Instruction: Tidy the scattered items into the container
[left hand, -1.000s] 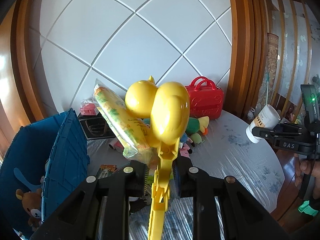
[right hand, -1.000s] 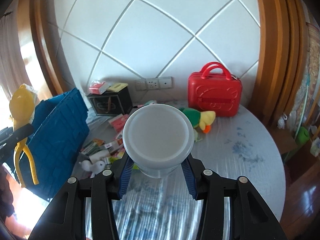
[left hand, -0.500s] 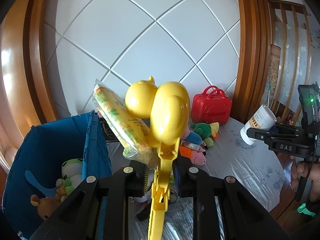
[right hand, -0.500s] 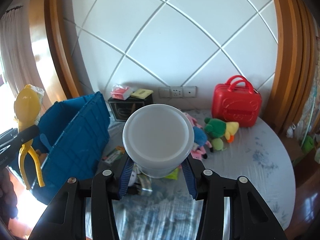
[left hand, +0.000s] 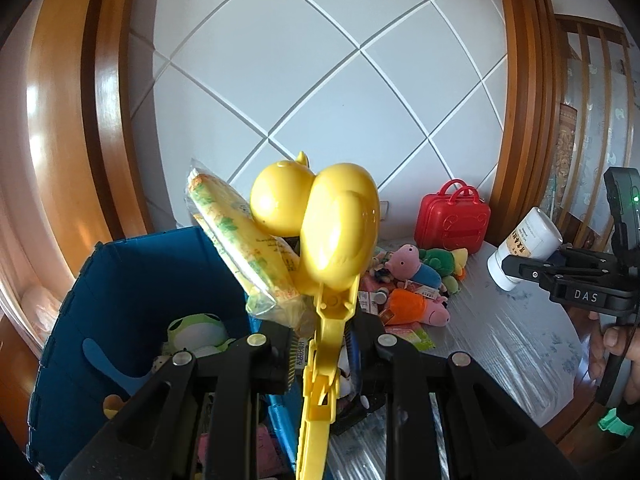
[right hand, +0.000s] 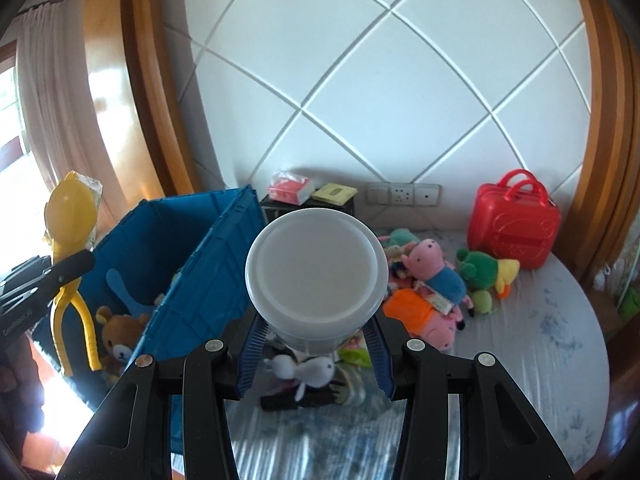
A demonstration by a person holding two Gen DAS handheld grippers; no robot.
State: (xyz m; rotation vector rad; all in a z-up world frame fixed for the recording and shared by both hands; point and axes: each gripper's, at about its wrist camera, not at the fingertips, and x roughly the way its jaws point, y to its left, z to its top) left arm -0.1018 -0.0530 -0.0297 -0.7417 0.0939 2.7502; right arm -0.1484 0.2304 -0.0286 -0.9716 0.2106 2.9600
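With the left gripper [left hand: 320, 344] clamped on the yellow duck tongs [left hand: 332, 240] & snack pack [left hand: 244, 240] over the blue bin [left hand: 132, 280] off the desk's left edge, and the right gripper [right hand: 316, 344] squeezing the white jar [right hand: 316, 268] near its right wall, I'd get each fully past the rim, drop low, then let go w/o hitting the plush inside.

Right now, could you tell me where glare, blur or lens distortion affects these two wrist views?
Left wrist view: fisheye bends the wall grid and wooden frame, where sunlight glares; highlights sit on the yellow duck tongs. Right wrist view: the window at left is blown out, the white jar fills the centre, and the table near the lens looks smeared.
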